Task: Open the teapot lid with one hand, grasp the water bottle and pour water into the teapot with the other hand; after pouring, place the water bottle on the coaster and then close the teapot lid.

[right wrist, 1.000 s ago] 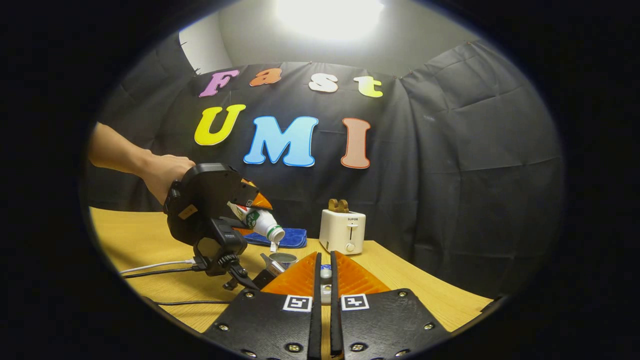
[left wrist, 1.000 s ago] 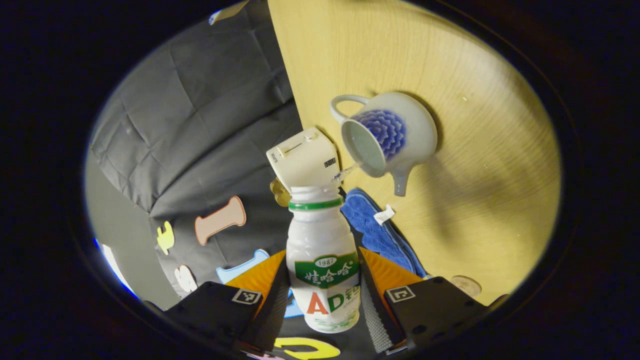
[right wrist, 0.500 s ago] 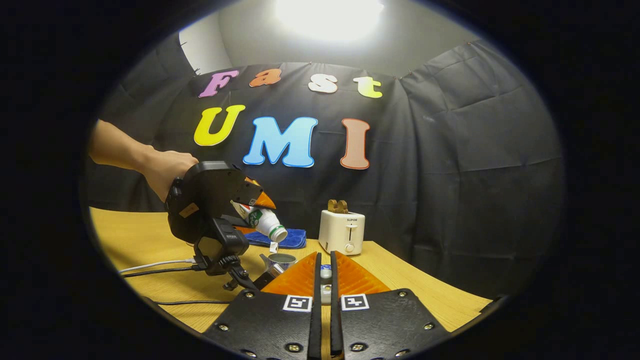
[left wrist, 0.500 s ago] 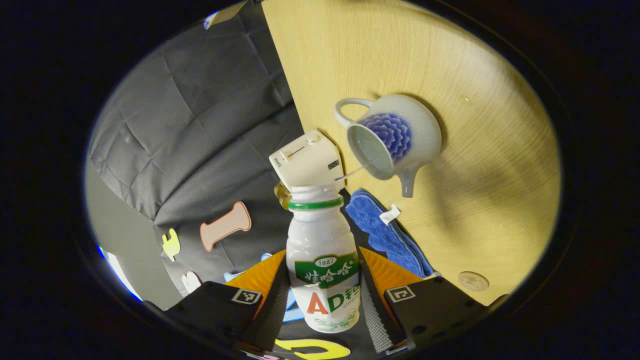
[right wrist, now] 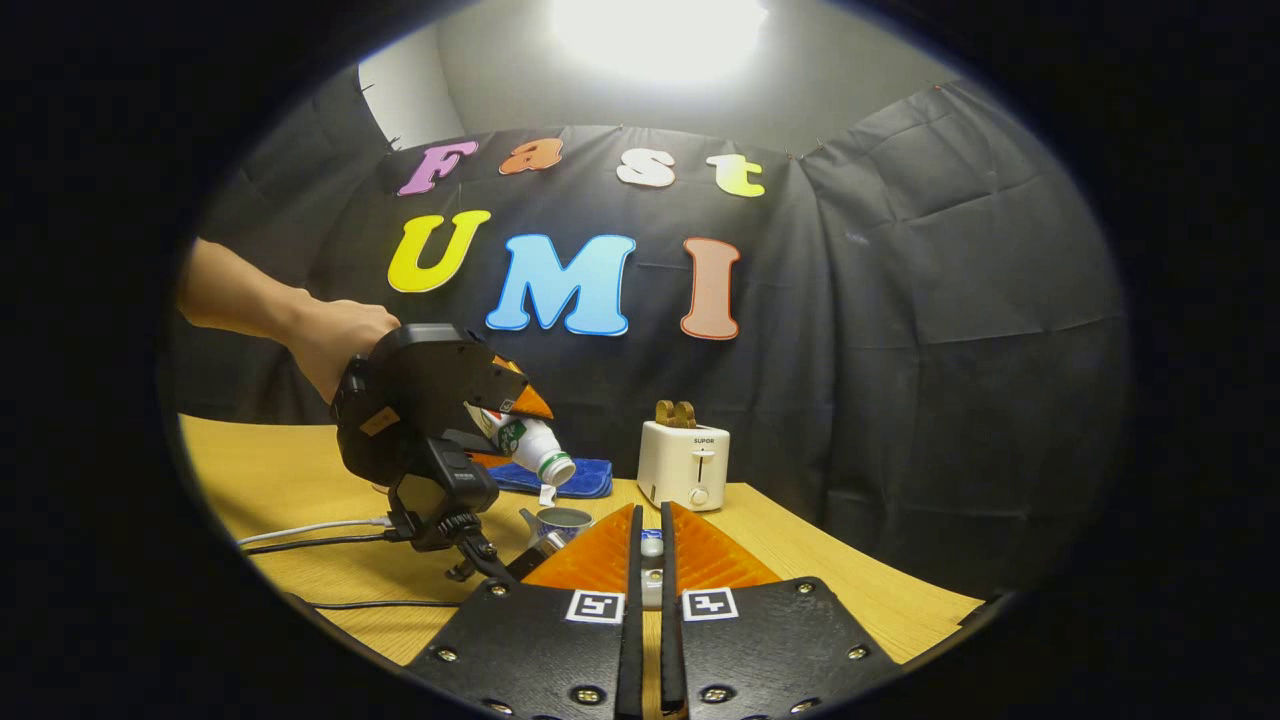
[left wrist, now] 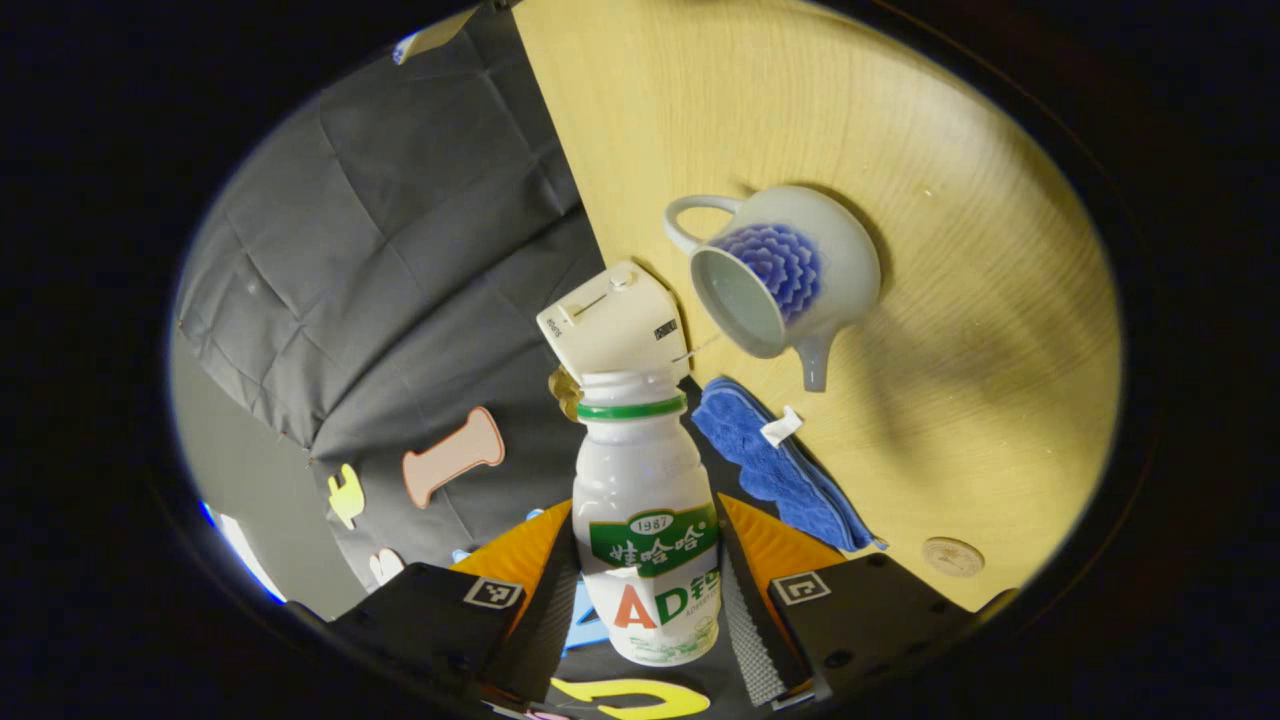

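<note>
Teapot (left wrist: 790, 270) sits lidless on the table (left wrist: 960, 330); left gripper (left wrist: 648, 560) clamps the tilted water bottle (left wrist: 646, 530) marked "1987" above it; right gripper (right wrist: 650, 560) pinches something small and pale, nearly closed

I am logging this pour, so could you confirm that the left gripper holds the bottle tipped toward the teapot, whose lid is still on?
Not quite: the lid is off. The left gripper view shows the teapot with its mouth open. The rest holds: the left gripper grips the bottle, tipped toward the teapot, as the right gripper view shows.
</note>
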`<act>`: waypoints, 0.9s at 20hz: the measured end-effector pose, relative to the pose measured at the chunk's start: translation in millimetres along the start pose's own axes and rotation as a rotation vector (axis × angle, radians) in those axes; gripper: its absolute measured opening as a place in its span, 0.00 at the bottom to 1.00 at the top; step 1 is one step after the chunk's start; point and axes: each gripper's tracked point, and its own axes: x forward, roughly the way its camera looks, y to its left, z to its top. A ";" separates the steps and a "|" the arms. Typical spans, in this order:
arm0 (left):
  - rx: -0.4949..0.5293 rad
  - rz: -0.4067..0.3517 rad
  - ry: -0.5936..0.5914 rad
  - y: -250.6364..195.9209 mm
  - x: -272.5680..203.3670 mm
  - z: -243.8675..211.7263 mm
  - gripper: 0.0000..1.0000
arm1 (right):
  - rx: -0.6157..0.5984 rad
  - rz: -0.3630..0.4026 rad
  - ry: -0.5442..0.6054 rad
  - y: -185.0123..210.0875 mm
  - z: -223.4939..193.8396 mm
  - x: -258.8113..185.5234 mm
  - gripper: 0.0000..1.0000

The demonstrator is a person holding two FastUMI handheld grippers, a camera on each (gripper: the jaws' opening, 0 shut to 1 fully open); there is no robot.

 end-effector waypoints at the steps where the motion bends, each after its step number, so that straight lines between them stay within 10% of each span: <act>1: 0.005 0.004 0.001 0.0 -0.7 0.6 0.75 | 0.001 0.000 0.000 0.0 -0.5 0.3 0.07; 18: -0.014 0.003 -0.002 -3.7 -5.8 3.6 0.75 | -0.003 -0.010 0.010 -3.8 -2.5 1.4 0.07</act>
